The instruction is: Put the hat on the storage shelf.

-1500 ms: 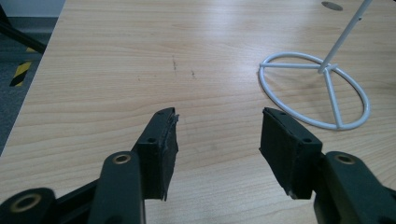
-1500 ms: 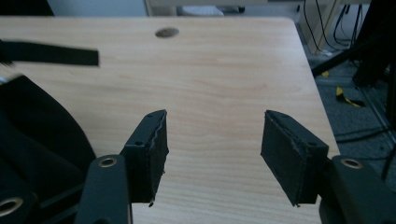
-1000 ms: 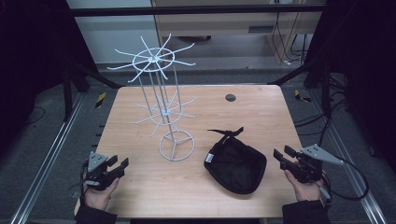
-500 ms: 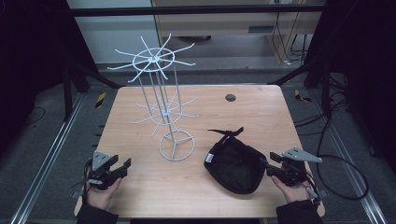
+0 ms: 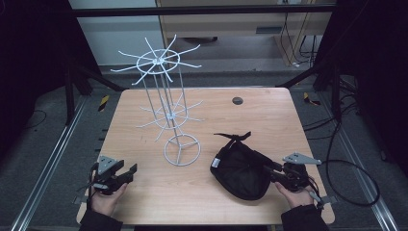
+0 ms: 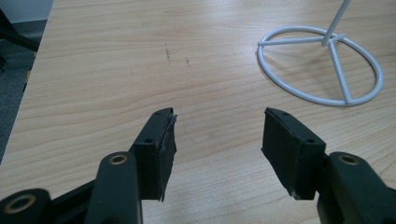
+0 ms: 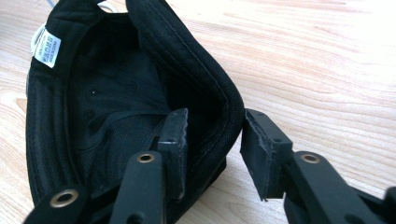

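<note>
A black cap (image 5: 240,166) lies upside down on the wooden table (image 5: 269,120), right of centre, its white label (image 7: 46,48) inside the crown. My right gripper (image 5: 267,169) is open and straddles the cap's rim (image 7: 219,107): one jaw is inside the cap, the other outside, with a gap left on both sides. A white wire display stand (image 5: 166,96) rises at the table's middle, its ring base (image 6: 322,65) ahead of my left gripper (image 6: 217,140). My left gripper (image 5: 129,173) is open near the front left edge, with bare wood between its jaws.
A small dark round disc (image 5: 237,100) sits at the table's far side. A black cable (image 5: 351,178) trails off the right edge from my right gripper. Dark metal frame bars (image 5: 86,77) flank the table.
My right gripper has moved left from the table's right edge until its jaws reach over the cap's rim. The left gripper has barely shifted.
</note>
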Demonstrator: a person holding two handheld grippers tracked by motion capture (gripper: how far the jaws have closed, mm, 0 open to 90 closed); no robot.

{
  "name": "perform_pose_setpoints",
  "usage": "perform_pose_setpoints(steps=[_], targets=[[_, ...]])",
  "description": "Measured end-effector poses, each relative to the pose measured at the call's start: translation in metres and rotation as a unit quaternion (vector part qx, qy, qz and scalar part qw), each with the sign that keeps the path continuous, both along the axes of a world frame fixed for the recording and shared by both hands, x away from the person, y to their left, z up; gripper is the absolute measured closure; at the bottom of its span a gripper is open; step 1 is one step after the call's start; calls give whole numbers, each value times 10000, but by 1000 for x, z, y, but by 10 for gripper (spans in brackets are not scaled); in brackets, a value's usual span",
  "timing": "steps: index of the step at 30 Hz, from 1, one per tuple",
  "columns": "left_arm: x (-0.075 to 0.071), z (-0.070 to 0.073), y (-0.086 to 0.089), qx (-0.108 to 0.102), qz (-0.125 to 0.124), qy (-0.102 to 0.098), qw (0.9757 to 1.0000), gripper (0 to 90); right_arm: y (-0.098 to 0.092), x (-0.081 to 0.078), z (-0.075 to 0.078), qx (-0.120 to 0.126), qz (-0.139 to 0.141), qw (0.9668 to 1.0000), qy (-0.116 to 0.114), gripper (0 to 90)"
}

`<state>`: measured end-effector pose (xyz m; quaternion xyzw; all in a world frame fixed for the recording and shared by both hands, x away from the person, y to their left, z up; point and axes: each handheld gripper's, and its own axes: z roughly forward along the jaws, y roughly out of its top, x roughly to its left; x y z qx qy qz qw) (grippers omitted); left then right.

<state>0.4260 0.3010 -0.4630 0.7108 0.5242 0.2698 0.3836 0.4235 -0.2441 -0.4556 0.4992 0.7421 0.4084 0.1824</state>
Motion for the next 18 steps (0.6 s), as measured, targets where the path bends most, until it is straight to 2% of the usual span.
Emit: perform_pose_setpoints(steps=[3, 6, 7, 8, 10, 14, 18], targets=[[0, 0, 0, 17, -19, 19, 10000, 439, -1, 1, -1, 82, 9, 10000, 39, 649], [1, 0, 0, 29, -20, 32, 10000, 439, -1, 3, -1, 112, -29, 9999, 99, 725], [1, 0, 0, 29, -20, 32, 10000, 439, -1, 3, -1, 112, -29, 9999, 99, 725], [1, 0, 0, 18, -25, 43, 10000, 439, -1, 3, 0, 82, -54, 9999, 91, 780], [1, 0, -1, -4, -42, 65, 10000, 441, -1, 3, 2, 108, -59, 9999, 88, 814], [0, 1, -3, -37, -83, 43, 9999, 451, 1, 2, 8, 145, -68, 9999, -35, 834], [-3, 3, -11, -169, -287, 92, 9994, 472, 1, 0, 13, 182, -119, 9996, -171, 839]])
